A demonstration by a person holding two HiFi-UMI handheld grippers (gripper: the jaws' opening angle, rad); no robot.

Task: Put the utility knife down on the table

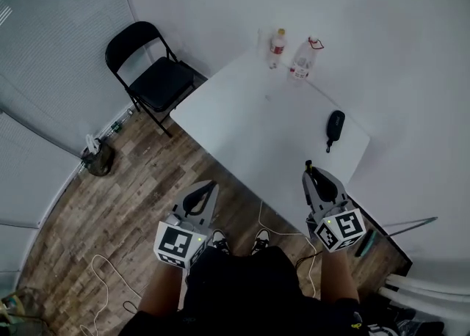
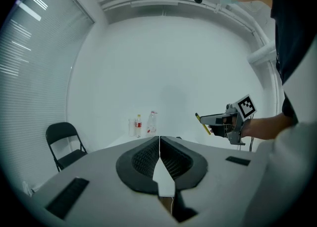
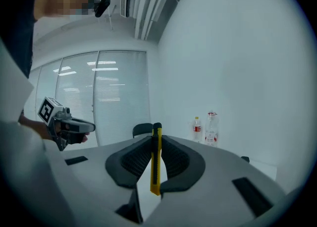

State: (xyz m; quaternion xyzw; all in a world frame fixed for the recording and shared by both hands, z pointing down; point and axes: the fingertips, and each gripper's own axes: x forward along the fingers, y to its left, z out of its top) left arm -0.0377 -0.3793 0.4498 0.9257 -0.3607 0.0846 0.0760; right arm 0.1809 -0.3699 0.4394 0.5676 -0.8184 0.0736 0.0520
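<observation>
Table [image 1: 257, 122]: bottle labels [image 1: 277, 47] unreadable; right hand-held gripper [image 1: 319, 183] clamps utility knife [image 3: 156, 164]; left hand-held gripper [image 2: 159, 147] clenched.

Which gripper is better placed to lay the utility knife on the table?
The right gripper: its jaws clamp the utility knife, and it is at the near edge of the table. The left gripper is shut, empty, over the floor.

Yellow utility knife [image 3: 156, 161], white table [image 1: 250, 122], black chair [image 1: 158, 78]
</observation>
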